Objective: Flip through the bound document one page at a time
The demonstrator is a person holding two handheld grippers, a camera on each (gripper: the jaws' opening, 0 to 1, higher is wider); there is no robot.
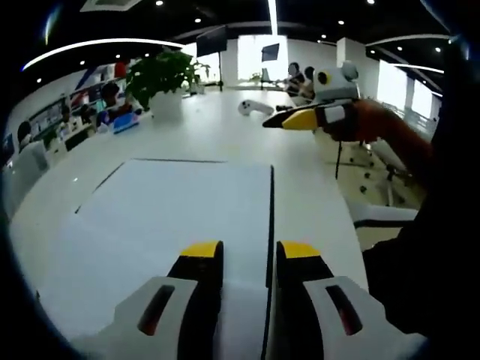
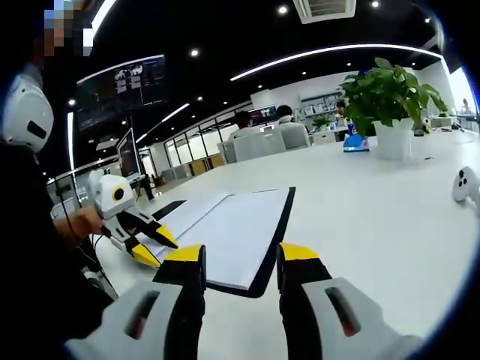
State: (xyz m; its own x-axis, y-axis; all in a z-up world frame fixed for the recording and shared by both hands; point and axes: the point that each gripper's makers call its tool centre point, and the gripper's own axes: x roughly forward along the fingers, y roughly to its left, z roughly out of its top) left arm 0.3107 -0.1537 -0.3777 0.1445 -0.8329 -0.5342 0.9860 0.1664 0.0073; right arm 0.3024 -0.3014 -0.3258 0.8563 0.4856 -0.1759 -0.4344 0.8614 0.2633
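Document: the bound document (image 2: 225, 229) lies open and flat on the white table (image 2: 375, 217), white pages up, its dark cover showing as a border along the edges; in the left gripper view the pages (image 1: 172, 217) run right up to that gripper's jaws.
Why flat: judged from the task, it lies open near the table's front edge so a page edge can be reached and lifted from either side.
Left gripper: the left gripper (image 1: 250, 251) hovers low at the near edge of the document with its yellow-tipped jaws spread and nothing between them; the dark spine or cover edge runs up between the two jaws.
Left gripper, other angle: in the right gripper view it (image 2: 154, 247) sits at the document's left corner, tips pointing down toward the paper, held by a hand (image 2: 79, 221).
Right gripper: the right gripper (image 2: 240, 259) is raised above the table, jaws apart and empty, aimed back across the document.
Right gripper pose: in the left gripper view it (image 1: 304, 120) hangs well above the table, off the pages, roughly level.
Surroundings: a potted plant (image 2: 386, 101) and a white controller (image 2: 466, 184) stand farther along the table, well apart from the document.
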